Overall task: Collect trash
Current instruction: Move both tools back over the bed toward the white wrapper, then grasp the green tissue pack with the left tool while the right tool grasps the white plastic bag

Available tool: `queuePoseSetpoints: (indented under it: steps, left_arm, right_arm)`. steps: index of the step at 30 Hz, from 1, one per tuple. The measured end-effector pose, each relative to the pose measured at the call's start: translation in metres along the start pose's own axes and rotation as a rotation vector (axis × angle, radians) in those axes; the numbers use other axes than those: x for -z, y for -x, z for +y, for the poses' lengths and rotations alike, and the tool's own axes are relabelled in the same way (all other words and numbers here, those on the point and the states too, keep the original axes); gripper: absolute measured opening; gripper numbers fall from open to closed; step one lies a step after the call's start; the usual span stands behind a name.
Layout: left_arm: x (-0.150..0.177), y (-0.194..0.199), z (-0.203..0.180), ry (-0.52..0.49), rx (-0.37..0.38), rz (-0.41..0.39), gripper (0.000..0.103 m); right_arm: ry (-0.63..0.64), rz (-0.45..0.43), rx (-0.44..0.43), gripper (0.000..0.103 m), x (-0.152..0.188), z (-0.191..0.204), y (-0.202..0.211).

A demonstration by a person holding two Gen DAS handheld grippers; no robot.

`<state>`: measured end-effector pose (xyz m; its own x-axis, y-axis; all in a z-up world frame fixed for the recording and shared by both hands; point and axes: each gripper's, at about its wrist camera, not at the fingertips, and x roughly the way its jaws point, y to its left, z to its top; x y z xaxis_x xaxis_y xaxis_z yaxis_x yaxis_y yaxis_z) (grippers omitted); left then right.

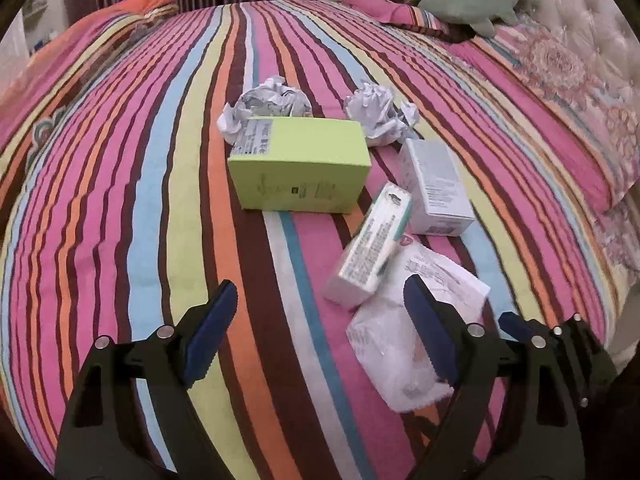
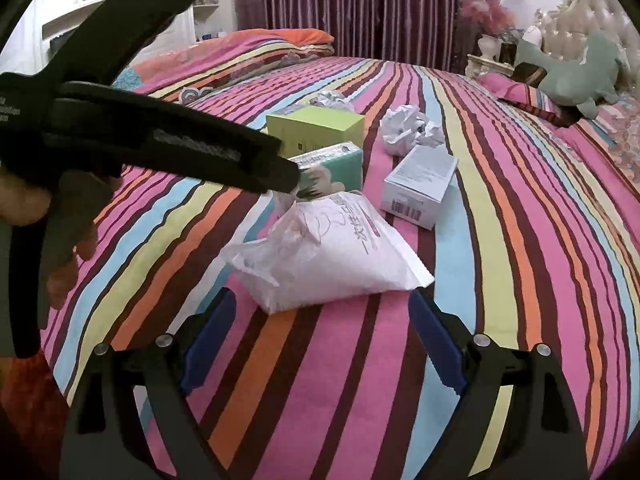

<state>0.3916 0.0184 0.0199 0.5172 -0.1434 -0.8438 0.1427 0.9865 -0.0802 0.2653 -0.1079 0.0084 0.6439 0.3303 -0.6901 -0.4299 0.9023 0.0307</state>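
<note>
Bedspread [image 1: 120,200] left of boxes bare; green box [image 1: 300,164] fronts paper balls [image 1: 272,98].

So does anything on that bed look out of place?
Yes: litter sits mid-bed. Two crumpled paper balls, a green box, two small cartons and a torn white bag lie scattered on the striped cover.

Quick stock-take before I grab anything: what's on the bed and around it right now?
paper balls: two, white, far end of the pile
green box: one, lime, mid-bed
teal box: one, white and teal, tilted, beside the bag
grey box: one, pale grey, right of the teal box
plastic bag: one, white, nearest the grippers
bedspread: one, striped
plush toy: one, grey-green, by the headboard
curtain: purple, behind the bed
left gripper: open, empty
right gripper: open, empty
hand: on the left gripper's handle
</note>
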Motion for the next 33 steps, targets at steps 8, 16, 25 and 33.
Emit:
queuePoseSetpoints:
  steps: [8,16,25,33]
  left_arm:
    - [-0.012,-0.014,0.01,0.034,0.002,0.023,0.083]
    - [-0.021,-0.022,0.025,0.047,-0.019,0.028,0.083]
    - [-0.029,-0.028,0.028,0.011,-0.003,0.041,0.083]
    - [-0.031,-0.038,0.005,-0.102,0.031,0.066,0.083]
  right_arm:
    - [0.011,-0.001,-0.023,0.083,-0.011,0.0,-0.012]
    - [0.011,0.006,-0.036,0.084,-0.02,-0.001,-0.022]
    - [0.022,0.022,-0.041,0.09,-0.028,-0.005,-0.036]
    - [0.019,0.056,-0.056,0.089,-0.034,-0.01,-0.048]
